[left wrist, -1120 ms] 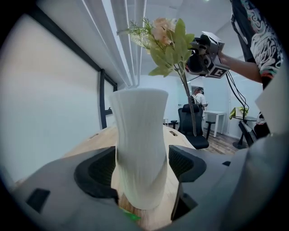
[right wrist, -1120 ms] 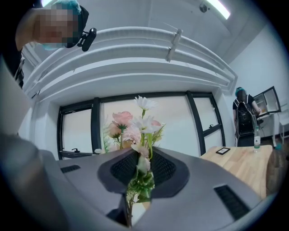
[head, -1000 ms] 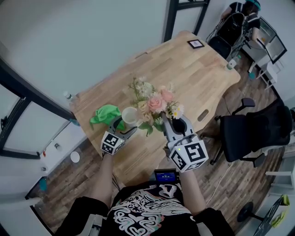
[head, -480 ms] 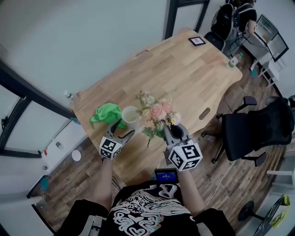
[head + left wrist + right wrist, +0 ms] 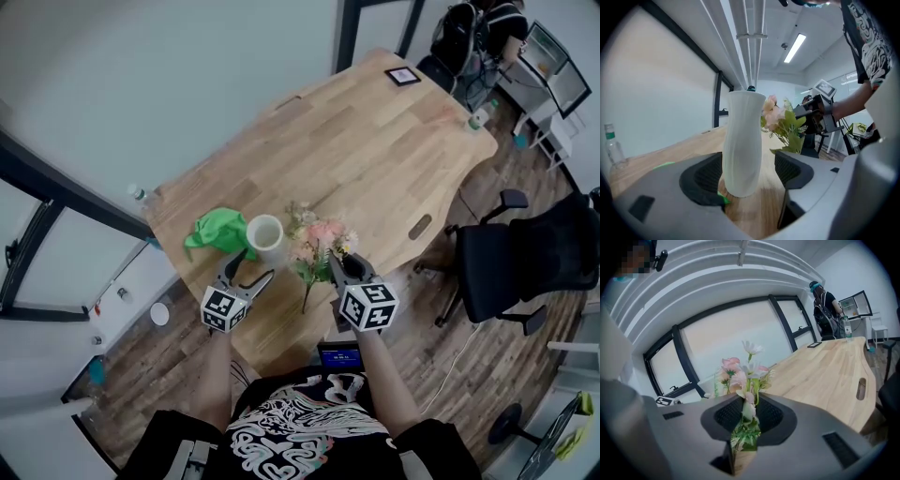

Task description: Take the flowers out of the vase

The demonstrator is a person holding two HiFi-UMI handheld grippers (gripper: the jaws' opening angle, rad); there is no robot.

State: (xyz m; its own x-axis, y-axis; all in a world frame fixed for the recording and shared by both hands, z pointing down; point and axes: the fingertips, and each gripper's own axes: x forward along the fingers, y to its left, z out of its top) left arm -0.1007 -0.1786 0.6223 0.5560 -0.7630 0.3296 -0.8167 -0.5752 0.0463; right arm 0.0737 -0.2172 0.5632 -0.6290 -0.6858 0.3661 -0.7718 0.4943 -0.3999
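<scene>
The white ribbed vase [image 5: 265,236] stands upright and empty on the wooden table [image 5: 375,159]. In the left gripper view the vase [image 5: 742,140] sits between the tips of my left gripper [image 5: 746,172], whose jaws are open, with a gap showing on the right side. From the head view my left gripper [image 5: 255,265] is just short of the vase. My right gripper [image 5: 342,264] is shut on the stems of the pink and white flowers [image 5: 317,246], held low beside the vase on its right. The right gripper view shows the flowers [image 5: 743,373] rising from my right gripper [image 5: 746,422].
A green cloth [image 5: 214,232] lies left of the vase. A plastic bottle [image 5: 139,195] stands at the table's left corner. A small black frame [image 5: 402,76] and another bottle [image 5: 478,117] are at the far end. A black office chair [image 5: 525,258] is on the right.
My right gripper has come down with the flowers, from well above the table to low beside the vase. My left gripper has drawn back a little from the vase.
</scene>
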